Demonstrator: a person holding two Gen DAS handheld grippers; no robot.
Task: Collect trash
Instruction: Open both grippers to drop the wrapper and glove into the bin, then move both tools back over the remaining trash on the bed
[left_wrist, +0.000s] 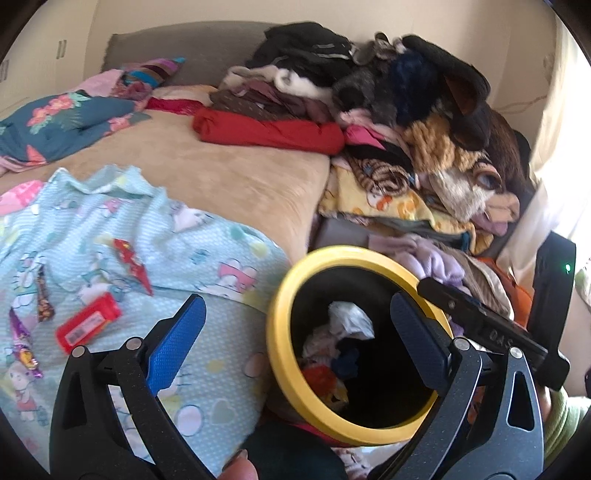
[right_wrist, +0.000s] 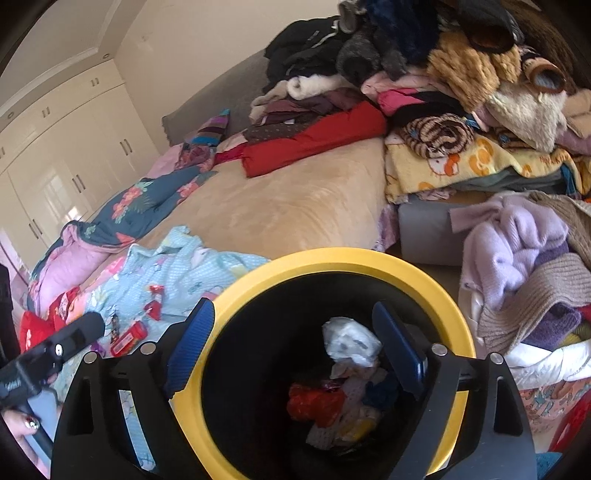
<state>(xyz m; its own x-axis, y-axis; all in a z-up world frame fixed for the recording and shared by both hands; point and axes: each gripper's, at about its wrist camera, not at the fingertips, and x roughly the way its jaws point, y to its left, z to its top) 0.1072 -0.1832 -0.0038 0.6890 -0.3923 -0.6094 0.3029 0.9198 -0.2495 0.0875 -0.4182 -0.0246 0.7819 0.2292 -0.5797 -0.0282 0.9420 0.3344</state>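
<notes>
Left gripper (left_wrist: 295, 325): jaws wide apart, nothing between the blue pads. One pad stands over the pale blue cartoon-print sheet (left_wrist: 122, 236), the other over the mouth of the yellow-rimmed bin (left_wrist: 275, 354). Right gripper (right_wrist: 291, 339): jaws also apart and empty, straddling the near rim of the same bin (right_wrist: 369, 258) and looking straight down into it.

Bin contents: crumpled white paper (right_wrist: 351, 341), a red wrapper (right_wrist: 314, 400), some dark blue and yellow scraps. Those pieces count as collected.

Trash left on the bed, all on the printed sheet:
- red rectangular packet (left_wrist: 88, 321), long axis running diagonally, up toward the bin side;
- red wrapper (left_wrist: 133, 264), further up the sheet, elongated, tilted the other way;
- purple foil wrapper (left_wrist: 23, 341) and a small dark wrapper (left_wrist: 44, 299), at the far left edge of the left wrist view.

Key relation: every loose piece lies to the left of the bin, on the left gripper's side. The red packet is nearest, just beside that gripper's outer pad. In the right wrist view the same packet (right_wrist: 129, 338) sits well off to the left, beyond the left tool's body.

Judgement: left hand is the natural one for the next pick; approach across the packet's short side. The soft, rumpled sheet may get pinched along with it.
</notes>
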